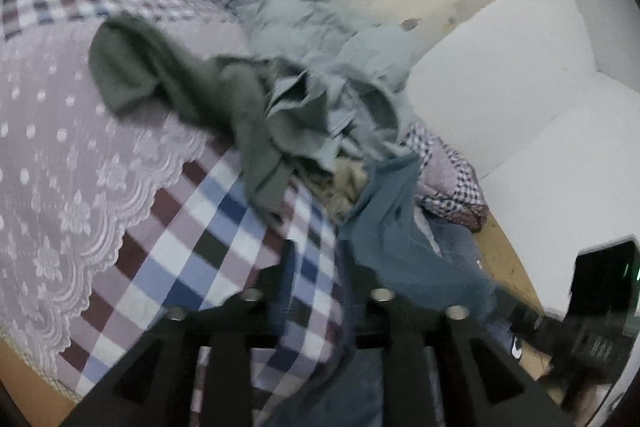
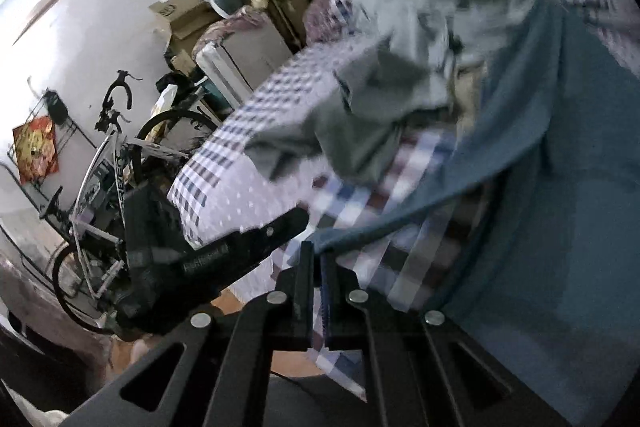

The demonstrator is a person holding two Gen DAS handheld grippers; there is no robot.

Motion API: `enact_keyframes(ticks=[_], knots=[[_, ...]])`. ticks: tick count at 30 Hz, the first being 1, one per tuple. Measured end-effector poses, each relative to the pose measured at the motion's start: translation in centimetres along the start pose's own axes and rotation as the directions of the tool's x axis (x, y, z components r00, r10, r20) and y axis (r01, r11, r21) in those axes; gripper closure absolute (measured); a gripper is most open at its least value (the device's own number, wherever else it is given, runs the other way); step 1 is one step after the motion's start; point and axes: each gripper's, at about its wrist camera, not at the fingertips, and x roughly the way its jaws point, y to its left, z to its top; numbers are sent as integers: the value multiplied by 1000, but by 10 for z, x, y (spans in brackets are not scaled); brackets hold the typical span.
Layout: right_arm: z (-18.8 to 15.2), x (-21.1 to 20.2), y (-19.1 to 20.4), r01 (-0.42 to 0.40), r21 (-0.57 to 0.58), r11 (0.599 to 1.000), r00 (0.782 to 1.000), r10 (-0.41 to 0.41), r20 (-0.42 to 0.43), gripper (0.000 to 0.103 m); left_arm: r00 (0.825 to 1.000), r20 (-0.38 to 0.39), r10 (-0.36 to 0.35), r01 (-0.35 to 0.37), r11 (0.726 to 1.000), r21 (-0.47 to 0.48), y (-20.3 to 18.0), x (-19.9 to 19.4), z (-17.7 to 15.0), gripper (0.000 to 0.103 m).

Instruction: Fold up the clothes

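The right gripper [image 2: 318,267] has its two fingers pressed together, and they pinch the edge of the blue cloth [image 2: 560,155]. The blue cloth goes up and to the right from there, like a sheet held by one corner. The left gripper [image 1: 316,263] has its fingers a little way apart. The same blue cloth hangs right by its right finger, but the picture is too blurry to tell if that finger touches it, and the pads do not look like they press on it. Past the grippers lies the bed with its checked cover [image 1: 188,243] and a lacy purple blanket [image 1: 60,147]. On the bed sits a messy pile: a dark green garment [image 1: 168,79] and a pale grey-blue garment [image 1: 320,55], tangled together. Behind that are a white wall [image 1: 500,75] and, on the other side of the room, a bicycle [image 2: 104,167] and some boxes [image 2: 188,15]. What could go wrong: the blue cloth seems held by one small pinch, so it could slip out if it gets pulled hard. It could also drag the pile along, because its far end lies close to the other clothes. If the left side stays loose, the cloth will hang crooked and be hard to fold. Both grippers point forward and slant down at the bed, the right one steeper.
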Motion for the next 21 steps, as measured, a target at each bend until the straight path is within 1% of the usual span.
enact_keyframes(ticks=[1, 2, 5, 8, 11, 15, 18, 21], knots=[[3, -9, 0, 1, -16, 1000, 1000, -1, 4, 102, 1000, 3, -11, 11, 1000, 0, -1, -1, 0, 63], [13, -17, 4, 10, -40, 999, 1000, -10, 13, 102, 1000, 3, -17, 17, 1000, -3, -1, -1, 0, 63], [43, -39, 15, 38, -104, 994, 998, -33, 47, 102, 1000, -6, -13, 13, 1000, -15, -1, 3, 1, 63], [66, -56, 23, 53, -145, 988, 996, -43, 74, 102, 1000, -11, -12, 12, 1000, -25, 0, 5, 1, 63], [95, -75, 42, 90, -211, 973, 989, -62, 134, 103, 1000, -15, -11, 10, 1000, -28, 3, 5, 1, 63], [125, -95, 60, 124, -266, 956, 979, -74, 192, 103, 1000, -23, -15, 14, 1000, -26, 3, 5, 1, 63], [145, -107, 65, 160, -283, 946, 969, -95, 228, 103, 999, -35, -16, 15, 1000, -8, 0, 7, 0, 63], [156, -122, 60, 183, -276, 944, 961, -113, 251, 103, 998, -57, -20, 21, 1000, 13, -5, 11, -1, 63]])
